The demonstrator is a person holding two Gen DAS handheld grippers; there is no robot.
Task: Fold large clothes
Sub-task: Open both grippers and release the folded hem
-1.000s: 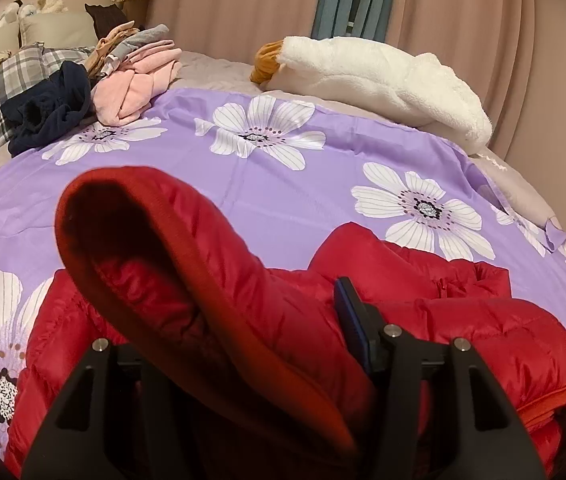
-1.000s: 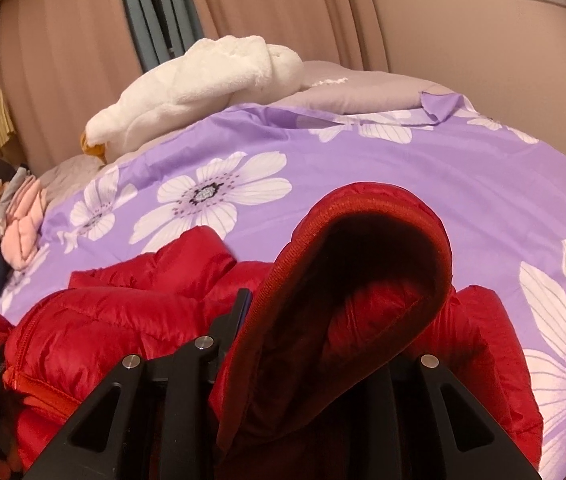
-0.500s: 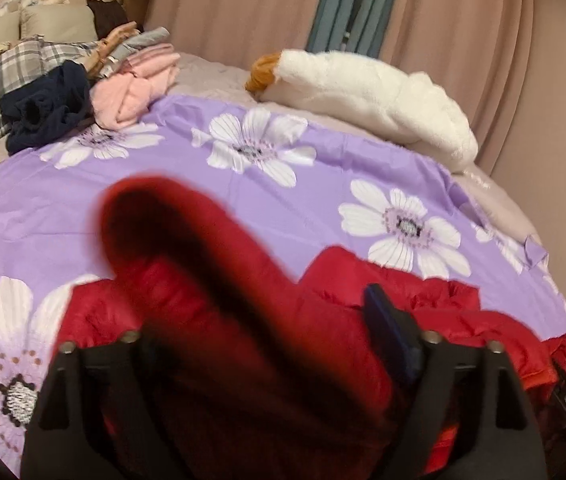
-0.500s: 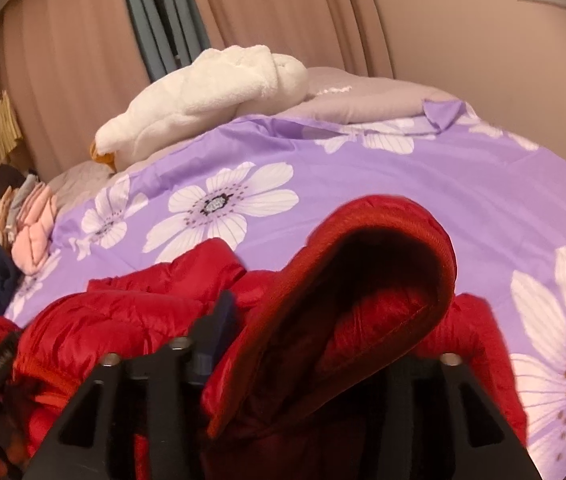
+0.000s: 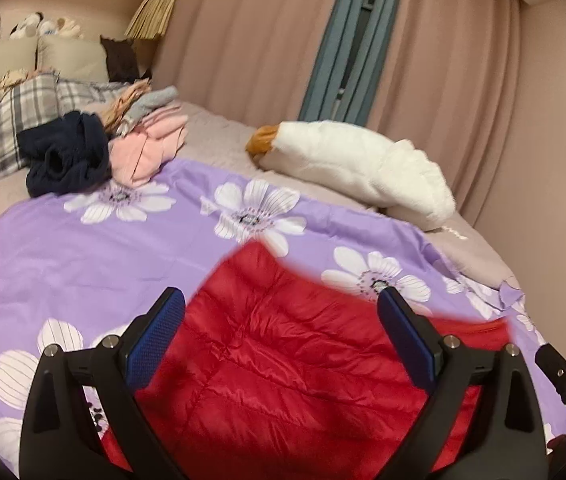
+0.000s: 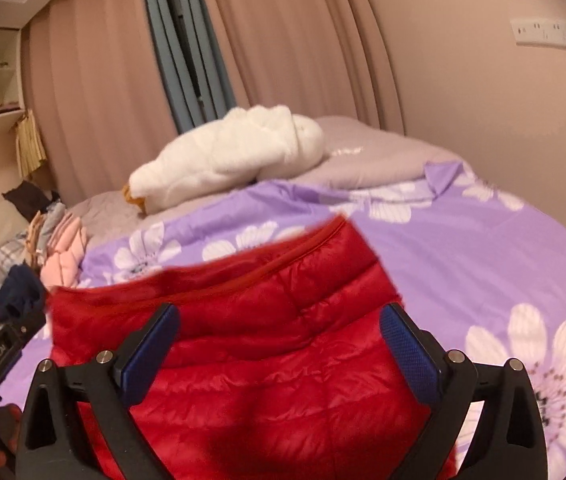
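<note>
A red quilted puffer jacket (image 5: 283,364) lies on the purple flowered bedspread (image 5: 83,248), its far edge blurred by motion. It also shows in the right wrist view (image 6: 267,320). My left gripper (image 5: 283,332) is open, its blue pads wide apart above the jacket and holding nothing. My right gripper (image 6: 279,344) is open in the same way above the jacket. The other gripper's black body shows at the right edge of the left wrist view and the left edge of the right wrist view.
A white plush goose (image 5: 355,168) lies at the far side of the bed by the curtains. A pile of pink, navy and grey clothes (image 5: 103,148) and plaid bedding (image 5: 7,120) sit at the far left. A wall stands at the right.
Both grippers were shut on folds of the red jacket. They have let go and opened, lifting so the view tilts up; the jacket has dropped flat on the bedspread.
</note>
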